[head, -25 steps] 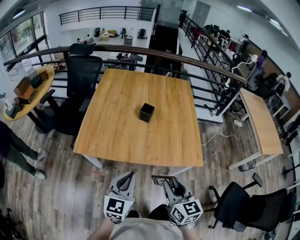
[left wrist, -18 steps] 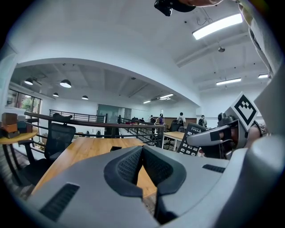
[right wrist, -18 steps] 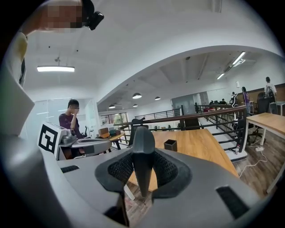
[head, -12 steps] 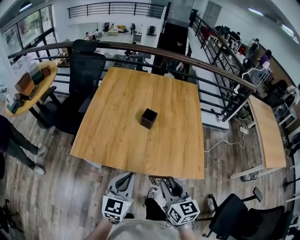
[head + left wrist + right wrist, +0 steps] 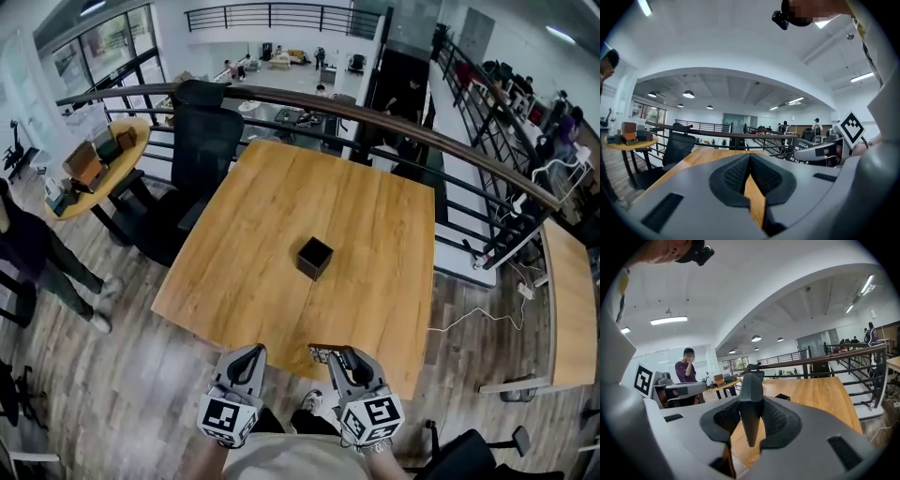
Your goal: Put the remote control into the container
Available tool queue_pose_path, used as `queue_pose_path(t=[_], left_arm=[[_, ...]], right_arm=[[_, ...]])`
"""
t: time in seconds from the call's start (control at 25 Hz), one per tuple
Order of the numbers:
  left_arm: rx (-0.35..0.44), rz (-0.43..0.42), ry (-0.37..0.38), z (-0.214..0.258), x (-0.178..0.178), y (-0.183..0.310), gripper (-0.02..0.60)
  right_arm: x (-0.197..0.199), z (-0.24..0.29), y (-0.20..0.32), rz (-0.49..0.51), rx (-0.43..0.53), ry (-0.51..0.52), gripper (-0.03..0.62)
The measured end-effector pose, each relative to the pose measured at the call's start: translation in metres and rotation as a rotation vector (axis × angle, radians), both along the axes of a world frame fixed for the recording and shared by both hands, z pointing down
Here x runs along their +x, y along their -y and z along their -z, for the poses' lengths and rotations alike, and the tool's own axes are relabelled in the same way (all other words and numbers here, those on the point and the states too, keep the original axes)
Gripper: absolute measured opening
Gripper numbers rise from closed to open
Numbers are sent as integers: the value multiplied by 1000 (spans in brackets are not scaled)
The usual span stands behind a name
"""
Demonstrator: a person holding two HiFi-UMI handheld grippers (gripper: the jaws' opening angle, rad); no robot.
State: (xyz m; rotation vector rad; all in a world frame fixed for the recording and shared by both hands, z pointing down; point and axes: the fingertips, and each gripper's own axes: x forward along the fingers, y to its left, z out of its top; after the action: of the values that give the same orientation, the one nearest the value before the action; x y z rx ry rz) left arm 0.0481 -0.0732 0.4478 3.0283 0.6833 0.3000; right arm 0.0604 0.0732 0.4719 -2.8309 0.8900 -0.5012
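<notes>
Whereas right hand-held gripper (image 5: 751,422) clamps remote control (image 5: 751,390), left hand-held gripper (image 5: 749,163) is closed, empty.

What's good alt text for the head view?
Seen from above, the right gripper holds a dark remote control by the near edge of a wooden table, with a small open black container near the table's middle. The left gripper beside it is shut and empty. A black office chair stands at the table's far left.
</notes>
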Motion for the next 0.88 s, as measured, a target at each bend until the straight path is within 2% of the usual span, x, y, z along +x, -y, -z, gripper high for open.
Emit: queue_pose_path(t=[0.16, 0.36, 0.52, 0.72, 0.88], left_arm=[[13, 46, 12, -3, 19, -13, 11], [27, 36, 25, -12, 60, -26, 9], [1, 8, -27, -23, 111, -34, 9], [-24, -39, 21, -36, 171, -19, 9], [-41, -73, -14, -33, 224, -11, 9]], right_arm=[[30, -6, -19, 21, 1, 7, 121], [69, -10, -26, 27, 14, 17, 121], [113, -23, -22, 13, -27, 21, 121], [174, -28, -6, -23, -74, 32, 121], [233, -22, 11, -26, -111, 7, 121]])
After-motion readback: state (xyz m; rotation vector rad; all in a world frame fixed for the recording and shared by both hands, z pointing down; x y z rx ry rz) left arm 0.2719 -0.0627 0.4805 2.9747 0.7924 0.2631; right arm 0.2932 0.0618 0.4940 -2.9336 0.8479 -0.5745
